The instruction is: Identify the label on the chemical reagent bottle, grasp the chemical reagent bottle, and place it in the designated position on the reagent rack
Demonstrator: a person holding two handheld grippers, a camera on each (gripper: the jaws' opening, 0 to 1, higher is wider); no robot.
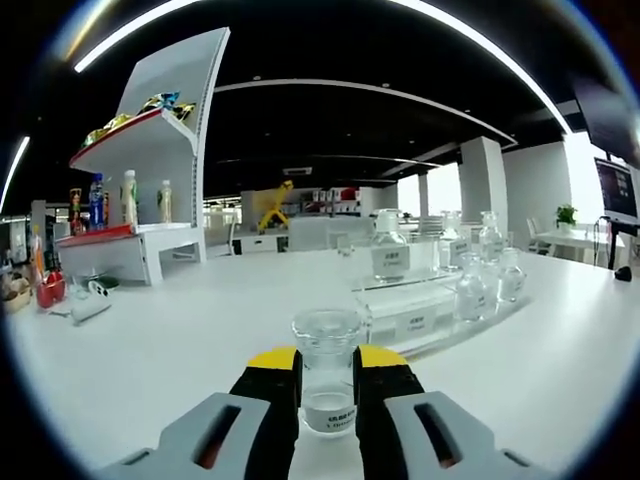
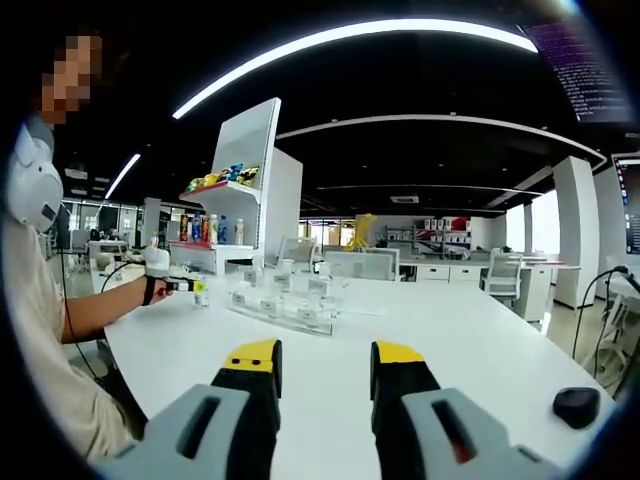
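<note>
White shelf unit (image 1: 165, 150) stands at the table's (image 1: 180, 330) far edge, colourful drink bottles (image 1: 98, 203) lined on it; a black mouse (image 2: 582, 405) sits near the table's corner.

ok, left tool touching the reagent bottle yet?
Touching. In the left gripper view the left tool has both black jaws pressed against the sides of the clear reagent bottle, no gap visible on either side.
</note>
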